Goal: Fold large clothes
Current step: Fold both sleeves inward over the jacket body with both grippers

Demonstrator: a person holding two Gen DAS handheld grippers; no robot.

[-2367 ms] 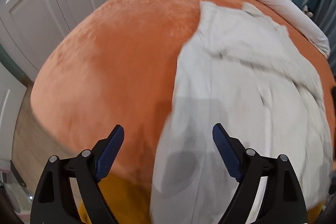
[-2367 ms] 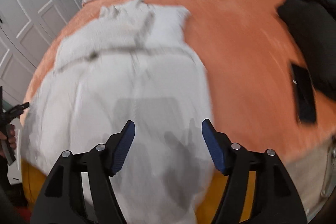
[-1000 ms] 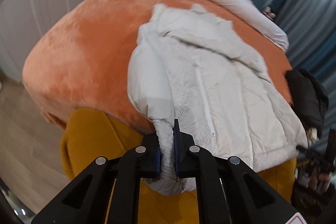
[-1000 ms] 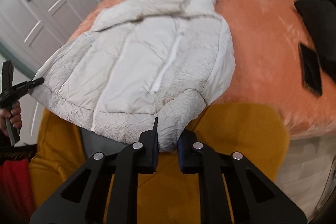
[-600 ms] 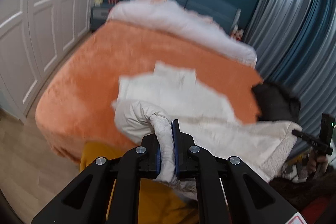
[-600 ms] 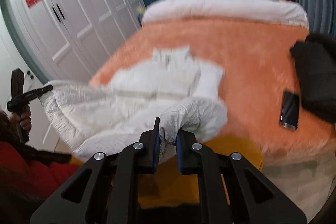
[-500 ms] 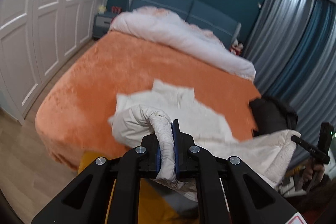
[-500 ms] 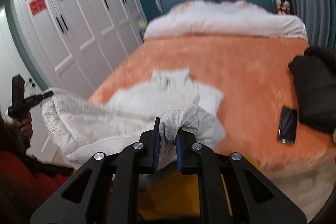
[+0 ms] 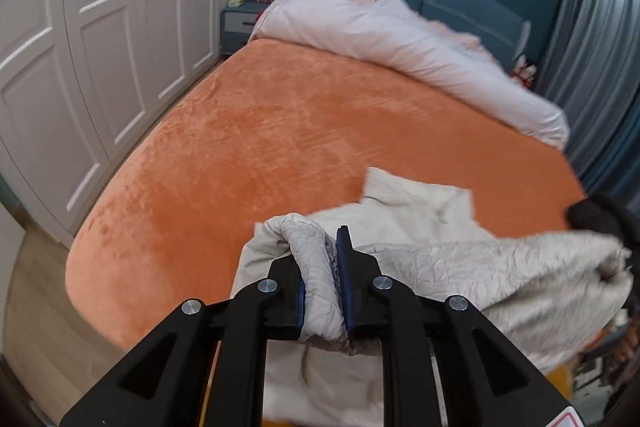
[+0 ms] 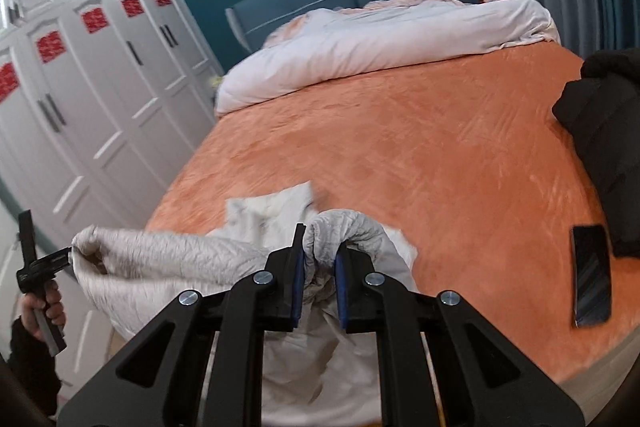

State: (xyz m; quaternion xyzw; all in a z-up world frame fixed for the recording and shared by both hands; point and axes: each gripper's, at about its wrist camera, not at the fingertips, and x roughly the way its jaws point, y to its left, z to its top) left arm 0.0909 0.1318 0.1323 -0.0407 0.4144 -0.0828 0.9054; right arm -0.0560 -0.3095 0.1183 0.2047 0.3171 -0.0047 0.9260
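Pinching one jacket [image 9: 460, 267]: two grippers

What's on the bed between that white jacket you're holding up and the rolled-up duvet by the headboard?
Nothing: both wrist views show only bare orange blanket between the white jacket and the duvet. The phone and dark garment lie off to the right.

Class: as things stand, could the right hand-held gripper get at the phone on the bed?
Probably not yet: the right hand-held gripper is shut on the jacket. The phone lies uncovered to its right.
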